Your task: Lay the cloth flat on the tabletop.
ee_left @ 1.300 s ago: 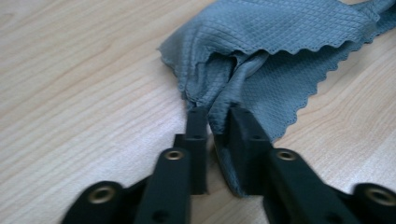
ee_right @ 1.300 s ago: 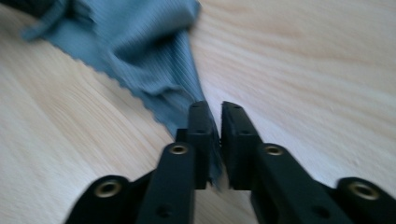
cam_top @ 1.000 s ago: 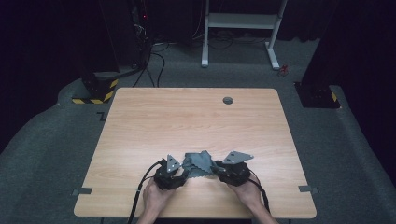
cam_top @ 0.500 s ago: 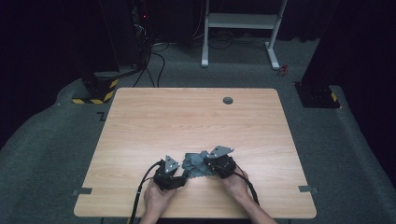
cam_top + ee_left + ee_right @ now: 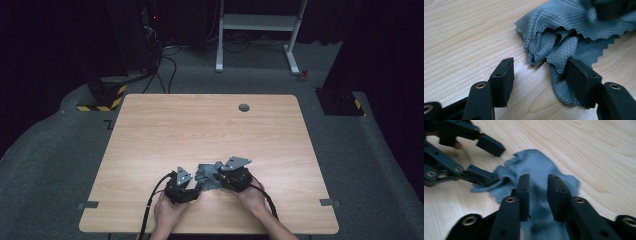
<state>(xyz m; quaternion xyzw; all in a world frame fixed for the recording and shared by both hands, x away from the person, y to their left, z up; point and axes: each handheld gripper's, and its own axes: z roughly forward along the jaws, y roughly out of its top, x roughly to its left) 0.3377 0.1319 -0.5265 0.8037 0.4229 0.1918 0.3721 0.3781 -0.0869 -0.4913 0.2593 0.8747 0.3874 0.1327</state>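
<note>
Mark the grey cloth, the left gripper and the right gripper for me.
grey cloth (image 5: 574, 18): left gripper view, on its upper fold.
left gripper (image 5: 540, 81): left gripper view, midway between its open jaws.
right gripper (image 5: 538, 195): right gripper view, the gap between its jaws, over the cloth.

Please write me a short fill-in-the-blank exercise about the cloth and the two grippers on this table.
1. The crumpled cloth lying on the table is ____ in colour.
2. The left gripper has its jaws standing ____, with a cloth edge by one jaw.
3. The table top is made of light ____.
4. The right gripper points down over the ____.

Missing words: grey; open; wood; cloth
</note>
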